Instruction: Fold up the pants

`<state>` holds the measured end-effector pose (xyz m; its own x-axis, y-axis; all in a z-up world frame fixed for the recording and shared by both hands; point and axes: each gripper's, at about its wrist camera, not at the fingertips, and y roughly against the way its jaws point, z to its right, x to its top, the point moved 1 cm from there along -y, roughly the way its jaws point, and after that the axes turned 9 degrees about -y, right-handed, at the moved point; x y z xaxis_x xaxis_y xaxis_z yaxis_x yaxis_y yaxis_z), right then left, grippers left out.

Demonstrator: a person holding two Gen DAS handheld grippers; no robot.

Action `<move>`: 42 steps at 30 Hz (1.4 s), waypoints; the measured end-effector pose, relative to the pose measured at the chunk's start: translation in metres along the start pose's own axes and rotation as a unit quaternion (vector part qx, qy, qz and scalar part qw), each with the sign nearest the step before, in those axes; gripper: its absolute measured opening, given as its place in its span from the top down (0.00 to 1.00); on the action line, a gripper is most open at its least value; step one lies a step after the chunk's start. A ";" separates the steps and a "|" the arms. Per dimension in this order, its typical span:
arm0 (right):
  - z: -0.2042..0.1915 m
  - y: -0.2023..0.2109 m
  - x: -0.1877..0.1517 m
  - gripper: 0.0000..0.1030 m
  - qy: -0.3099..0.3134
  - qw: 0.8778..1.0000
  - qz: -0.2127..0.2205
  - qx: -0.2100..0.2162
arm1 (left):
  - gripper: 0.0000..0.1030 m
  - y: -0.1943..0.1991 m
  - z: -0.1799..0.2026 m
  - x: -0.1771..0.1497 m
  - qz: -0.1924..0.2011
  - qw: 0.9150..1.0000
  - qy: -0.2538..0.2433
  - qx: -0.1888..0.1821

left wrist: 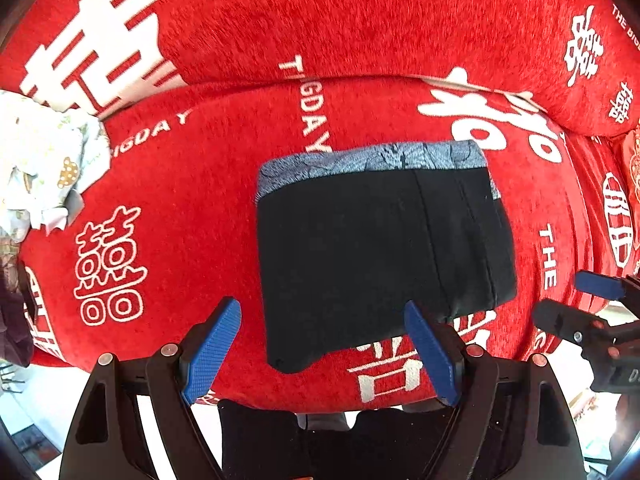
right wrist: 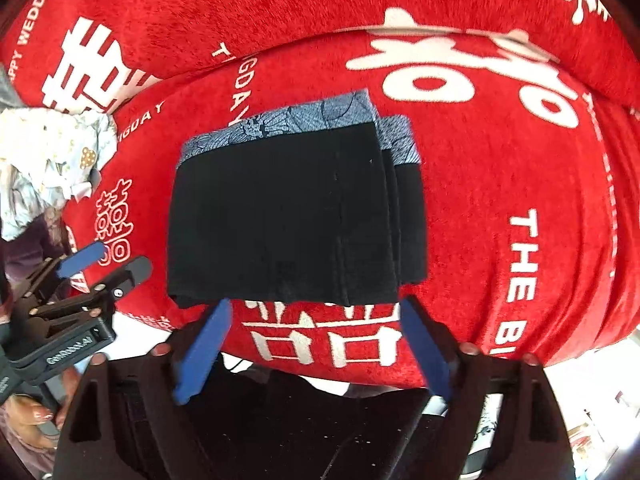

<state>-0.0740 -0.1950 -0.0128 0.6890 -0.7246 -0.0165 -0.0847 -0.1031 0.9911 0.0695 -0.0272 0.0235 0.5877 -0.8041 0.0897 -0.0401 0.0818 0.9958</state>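
Note:
The pants [left wrist: 372, 248] lie folded into a compact black rectangle, with a blue-grey patterned waistband along the far edge, on a red blanket [left wrist: 180, 184] printed with white characters. My left gripper [left wrist: 322, 306] hovers open above the near edge of the pants, with nothing between its blue pads. In the right wrist view the folded pants [right wrist: 280, 208] show stacked layers on their right side. My right gripper [right wrist: 315, 305] is open above their near edge and holds nothing. Each gripper also shows in the other's view: the right gripper [left wrist: 558, 295] at the right, the left gripper [right wrist: 125, 255] at the left.
A heap of pale patterned clothes [left wrist: 44, 160] [right wrist: 52, 160] lies at the left on the blanket. A red cushion [left wrist: 320, 20] rises behind the pants. The blanket's front edge drops to a light floor [left wrist: 40, 408]. A person's hand [right wrist: 32, 420] holds the left gripper's handle.

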 end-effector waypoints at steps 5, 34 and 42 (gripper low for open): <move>-0.003 0.011 -0.005 0.00 0.003 1.000 0.018 -0.021 | 0.01 0.008 -0.001 -0.003 -0.005 1.000 0.001 0.003; -0.029 0.043 -0.010 0.00 0.027 0.994 0.064 -0.089 | 0.00 0.033 -0.009 -0.013 -0.005 0.999 0.001 0.034; -0.033 0.044 -0.012 0.00 0.033 0.993 0.064 -0.095 | 0.00 0.035 -0.009 -0.014 -0.001 0.999 -0.001 0.038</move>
<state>-0.0623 -0.1684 0.0350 0.7276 -0.6764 0.1143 -0.0421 0.1223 0.9916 0.0671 -0.0076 0.0566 0.5856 -0.8058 0.0879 -0.1005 0.0354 0.9943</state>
